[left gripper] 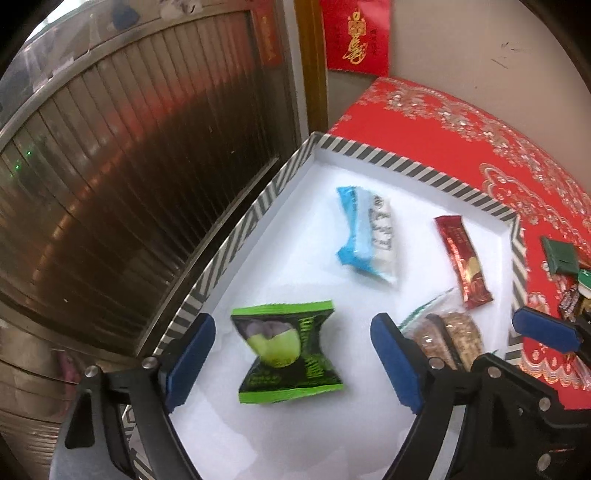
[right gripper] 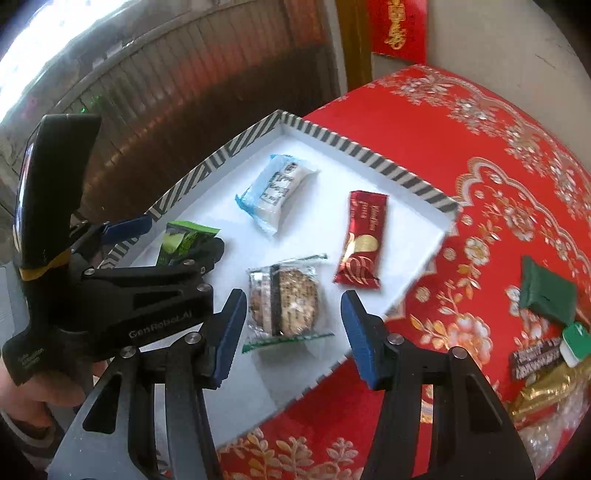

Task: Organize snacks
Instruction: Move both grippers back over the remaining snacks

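Note:
A white tray with a striped rim point(left gripper: 258, 206) point(right gripper: 373, 158) lies on a red patterned tablecloth point(right gripper: 480, 221). In it lie a green snack packet point(left gripper: 288, 350) point(right gripper: 184, 240), a blue-white packet point(left gripper: 369, 232) point(right gripper: 277, 188), a red bar point(left gripper: 463, 262) point(right gripper: 362, 240) and a clear-wrapped cookie point(left gripper: 450, 336) point(right gripper: 284, 299). My left gripper point(left gripper: 291, 362) is open above the tray, its fingers either side of the green packet without touching it. My right gripper point(right gripper: 295, 332) is open, its fingers either side of the cookie packet.
Loose snacks lie on the cloth right of the tray: a dark green packet point(right gripper: 546, 291) point(left gripper: 559, 254), a green-white piece point(right gripper: 574, 341), a dark wrapped candy point(right gripper: 535, 360) and gold wrapping point(right gripper: 546, 387). A ribbed metal shutter point(left gripper: 129, 166) stands left; a red envelope point(left gripper: 358, 33) hangs behind.

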A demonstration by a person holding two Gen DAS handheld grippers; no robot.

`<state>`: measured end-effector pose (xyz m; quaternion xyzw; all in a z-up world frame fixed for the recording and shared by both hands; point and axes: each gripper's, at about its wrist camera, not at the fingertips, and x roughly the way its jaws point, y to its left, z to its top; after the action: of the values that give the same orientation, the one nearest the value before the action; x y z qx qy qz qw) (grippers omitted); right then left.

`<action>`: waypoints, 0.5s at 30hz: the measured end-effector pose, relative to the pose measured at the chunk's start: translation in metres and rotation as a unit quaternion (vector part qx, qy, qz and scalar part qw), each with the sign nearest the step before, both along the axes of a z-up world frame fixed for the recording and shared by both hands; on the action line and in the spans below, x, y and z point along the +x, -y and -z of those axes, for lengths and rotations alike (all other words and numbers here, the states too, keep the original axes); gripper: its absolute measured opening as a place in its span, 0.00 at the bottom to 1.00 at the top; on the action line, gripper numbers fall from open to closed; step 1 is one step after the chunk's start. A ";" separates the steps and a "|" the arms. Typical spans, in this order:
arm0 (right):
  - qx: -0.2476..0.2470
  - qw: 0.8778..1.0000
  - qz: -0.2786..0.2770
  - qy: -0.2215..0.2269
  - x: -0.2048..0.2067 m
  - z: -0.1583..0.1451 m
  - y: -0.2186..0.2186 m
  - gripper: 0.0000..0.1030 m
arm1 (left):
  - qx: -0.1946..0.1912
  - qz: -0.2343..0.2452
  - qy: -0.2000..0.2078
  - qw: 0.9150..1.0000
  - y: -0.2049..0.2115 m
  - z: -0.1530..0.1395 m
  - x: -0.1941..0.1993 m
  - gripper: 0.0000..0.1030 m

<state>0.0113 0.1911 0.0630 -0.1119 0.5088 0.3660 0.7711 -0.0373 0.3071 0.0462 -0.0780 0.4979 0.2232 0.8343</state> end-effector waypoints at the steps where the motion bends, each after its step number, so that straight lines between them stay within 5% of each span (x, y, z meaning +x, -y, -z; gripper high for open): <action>1: 0.004 1.000 0.008 0.000 0.001 -0.002 0.004 0.52 | 0.000 0.003 0.000 1.000 0.003 -0.001 0.002 0.85; 15: 0.024 0.995 0.093 0.023 0.000 -0.020 0.080 0.52 | -0.005 0.062 0.023 0.998 0.052 -0.022 0.025 0.85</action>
<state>0.0114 0.1115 0.0835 -0.0534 0.4905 0.3020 0.8157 -0.0126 0.2547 0.0678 -0.0563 0.4840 0.1666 0.8572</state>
